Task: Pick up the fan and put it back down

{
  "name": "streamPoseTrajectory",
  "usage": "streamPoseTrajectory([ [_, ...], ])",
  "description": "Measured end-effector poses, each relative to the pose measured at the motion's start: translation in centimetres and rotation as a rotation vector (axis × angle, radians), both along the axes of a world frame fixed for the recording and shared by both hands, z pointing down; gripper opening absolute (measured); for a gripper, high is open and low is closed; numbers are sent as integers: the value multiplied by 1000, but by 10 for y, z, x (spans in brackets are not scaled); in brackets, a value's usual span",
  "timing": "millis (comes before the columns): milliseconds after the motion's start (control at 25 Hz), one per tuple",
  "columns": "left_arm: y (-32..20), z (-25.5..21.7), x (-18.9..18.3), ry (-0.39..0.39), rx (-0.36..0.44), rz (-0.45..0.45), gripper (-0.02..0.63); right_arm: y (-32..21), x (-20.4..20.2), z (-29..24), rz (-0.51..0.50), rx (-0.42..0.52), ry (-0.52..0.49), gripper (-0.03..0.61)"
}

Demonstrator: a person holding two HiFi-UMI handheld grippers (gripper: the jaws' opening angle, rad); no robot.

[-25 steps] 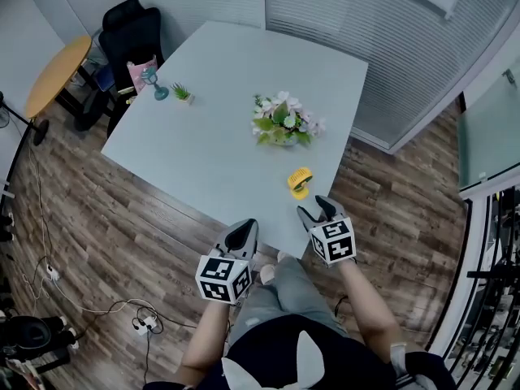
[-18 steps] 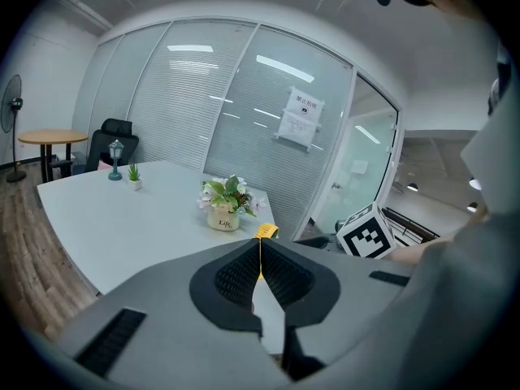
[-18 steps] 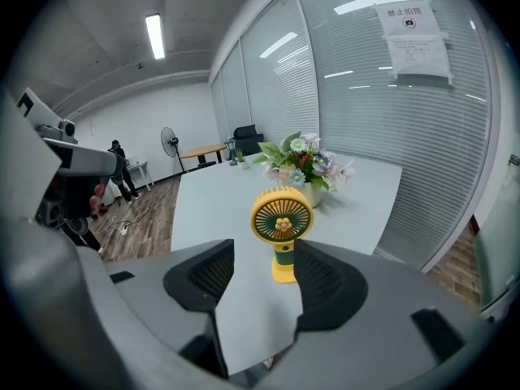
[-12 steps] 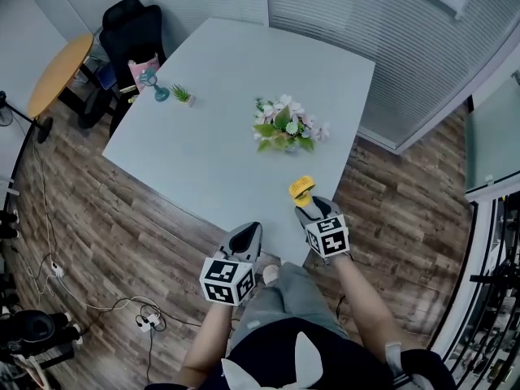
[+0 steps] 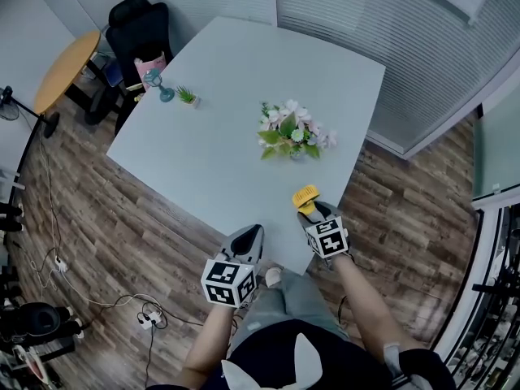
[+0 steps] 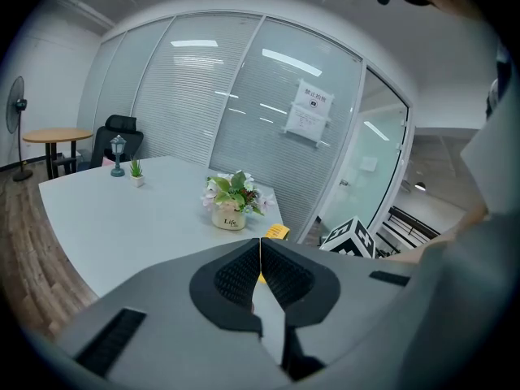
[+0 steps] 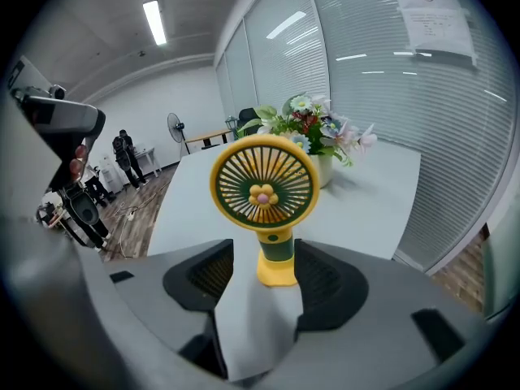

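Observation:
A small yellow fan (image 7: 262, 189) with a dark green grille stands upright near the front right corner of the grey table (image 5: 219, 145). My right gripper (image 7: 264, 258) is open, with the fan's yellow foot and stem between its jaws; a gap shows on the left side. In the head view the fan (image 5: 305, 196) sits just ahead of the right gripper (image 5: 317, 211). My left gripper (image 5: 248, 238) hangs at the table's front edge, shut on nothing, its pads (image 6: 244, 270) meeting. The left gripper view shows a bit of the fan (image 6: 276, 231) behind its tips.
A pot of flowers (image 5: 294, 132) stands mid-table behind the fan. A small plant (image 5: 186, 96) and a blue lantern (image 5: 154, 80) stand at the far left corner. A black chair (image 5: 142, 31) and round wooden table (image 5: 65, 67) lie beyond. People (image 7: 126, 157) stand far off.
My right gripper has sunk and closed in on the fan, so the fan's stem now stands between its jaws. The left gripper has hardly shifted.

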State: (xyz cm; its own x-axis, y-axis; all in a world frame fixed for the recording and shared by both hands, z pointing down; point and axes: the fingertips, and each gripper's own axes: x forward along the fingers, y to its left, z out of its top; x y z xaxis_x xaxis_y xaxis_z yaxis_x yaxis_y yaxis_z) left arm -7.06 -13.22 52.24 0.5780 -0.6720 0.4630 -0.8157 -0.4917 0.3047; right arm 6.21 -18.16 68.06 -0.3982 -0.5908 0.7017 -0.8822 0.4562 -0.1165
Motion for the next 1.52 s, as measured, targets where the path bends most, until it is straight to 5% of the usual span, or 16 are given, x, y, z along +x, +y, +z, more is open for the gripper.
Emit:
streamPoseTrajectory([
  [1520, -5, 28, 9, -17, -28, -50, 21, -18, -7, 35, -66, 59, 36, 178],
])
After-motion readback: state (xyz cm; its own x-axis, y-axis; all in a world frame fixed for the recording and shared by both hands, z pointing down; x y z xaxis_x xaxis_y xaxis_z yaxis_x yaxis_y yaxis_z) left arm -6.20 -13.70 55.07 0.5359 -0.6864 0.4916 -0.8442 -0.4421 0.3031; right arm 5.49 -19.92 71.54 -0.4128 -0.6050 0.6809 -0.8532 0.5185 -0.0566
